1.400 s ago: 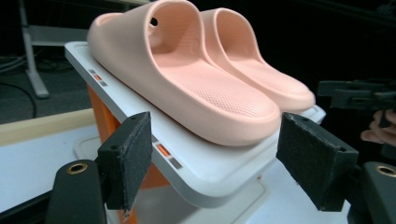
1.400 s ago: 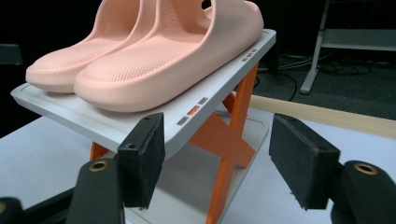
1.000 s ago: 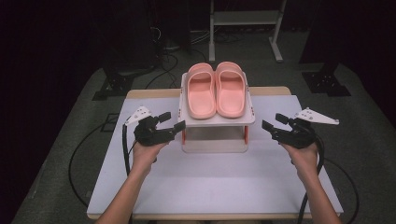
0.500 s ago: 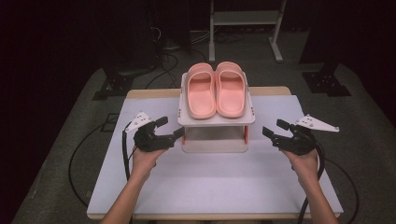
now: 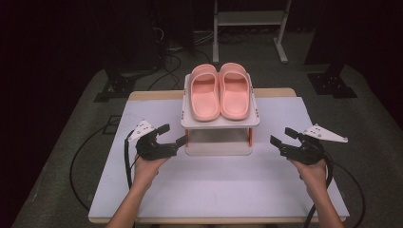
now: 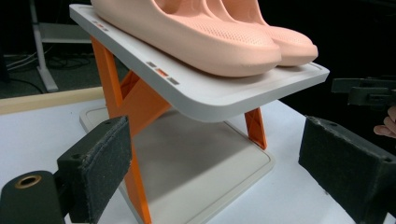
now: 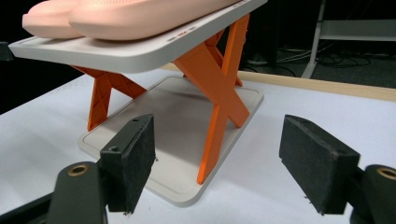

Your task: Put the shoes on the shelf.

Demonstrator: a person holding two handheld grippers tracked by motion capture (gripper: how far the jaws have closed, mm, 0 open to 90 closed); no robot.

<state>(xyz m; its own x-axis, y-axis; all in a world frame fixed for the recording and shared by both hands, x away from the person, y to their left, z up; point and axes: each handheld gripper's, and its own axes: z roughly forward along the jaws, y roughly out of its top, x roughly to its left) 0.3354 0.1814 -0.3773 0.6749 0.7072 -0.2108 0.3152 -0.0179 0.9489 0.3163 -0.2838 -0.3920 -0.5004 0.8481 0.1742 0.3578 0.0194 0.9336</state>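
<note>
A pair of pink slippers [image 5: 220, 91] lies side by side on the top shelf of a small white rack [image 5: 219, 122] with orange crossed legs [image 6: 135, 100], at the table's middle back. My left gripper [image 5: 174, 134] hovers open just left of the rack and points at it, with nothing between its pads. My right gripper [image 5: 281, 135] is open to the rack's right, also turned toward it and holding nothing. Both pairs of jaws have just been opening. The left gripper view looks between the black pads [image 6: 100, 170] at the lower shelf [image 6: 205, 163]. The right gripper view shows the slippers [image 7: 112, 16] from below.
The rack stands on a white table [image 5: 214, 190] with a wooden back edge [image 5: 152, 95]. Black cables [image 5: 78, 161] trail from both grippers over the table's sides to the grey floor. A metal stand [image 5: 247, 23] and dark equipment bases [image 5: 332, 78] are behind the table.
Both pairs of jaws stand wider than before. The right gripper has sunk a little toward the table and the near edge. The left hand has barely shifted.
</note>
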